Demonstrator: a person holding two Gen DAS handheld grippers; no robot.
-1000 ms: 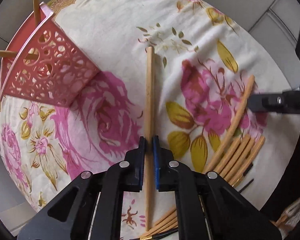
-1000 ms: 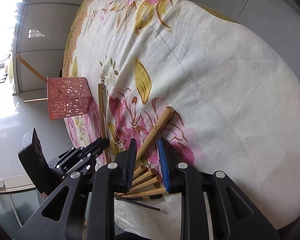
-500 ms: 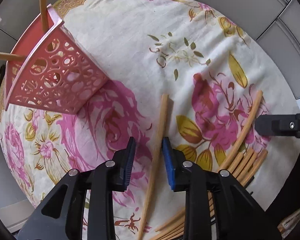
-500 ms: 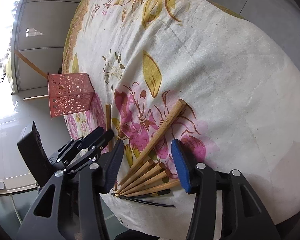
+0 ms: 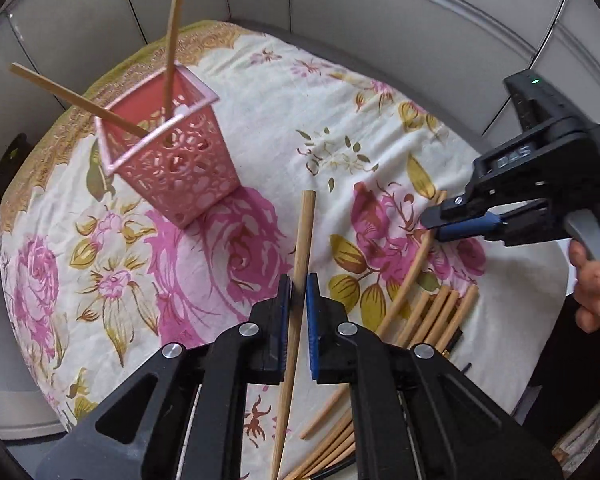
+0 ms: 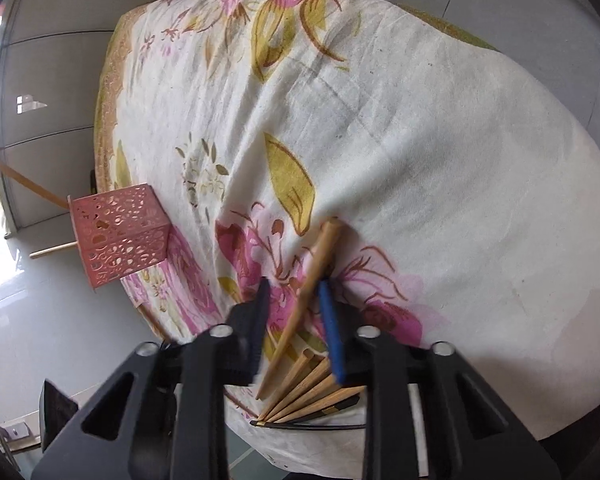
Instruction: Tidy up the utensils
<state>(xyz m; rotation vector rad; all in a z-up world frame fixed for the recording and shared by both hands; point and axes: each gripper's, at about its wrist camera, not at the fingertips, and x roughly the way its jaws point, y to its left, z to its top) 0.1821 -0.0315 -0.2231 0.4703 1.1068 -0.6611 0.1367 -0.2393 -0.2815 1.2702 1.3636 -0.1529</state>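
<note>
**A:** Two handheld grippers work a flowered tablecloth (image 5: 260, 92). What does each one have?

**B:** The left gripper (image 5: 296, 300) is clamped narrow on a single bamboo chopstick (image 5: 302, 236); its jaws have just been closing on it, and the stick runs straight out between the pads, thick end pointing away from the camera. The right gripper (image 6: 296, 316) has its jaws drawn in around another chopstick (image 6: 312, 276) that slants up to the right. They too have just been closing. The frame is blurred, and whether both pads press on it I cannot tell from the right wrist view; the left wrist view shows the blue pad against the stick.

**A:** Where does the stick have to go?

**B:** Into the pink lattice holder (image 5: 172, 160), judging by the task. It stands up and to the left of the left gripper, with two chopsticks (image 5: 172, 40) already leaning out of its open top.

**A:** Which hand is nearer?

**B:** The left, clearly. The holder is near it in its view, but well apart to the far left in the right wrist view. The held stick's long axis points past the holder's right side, so it likely needs swinging left and tipping upright over the opening.

**A:** And the rest?

**B:** A loose fan of chopsticks (image 6: 312, 384) lies at the near table edge, just below the right gripper.
</note>
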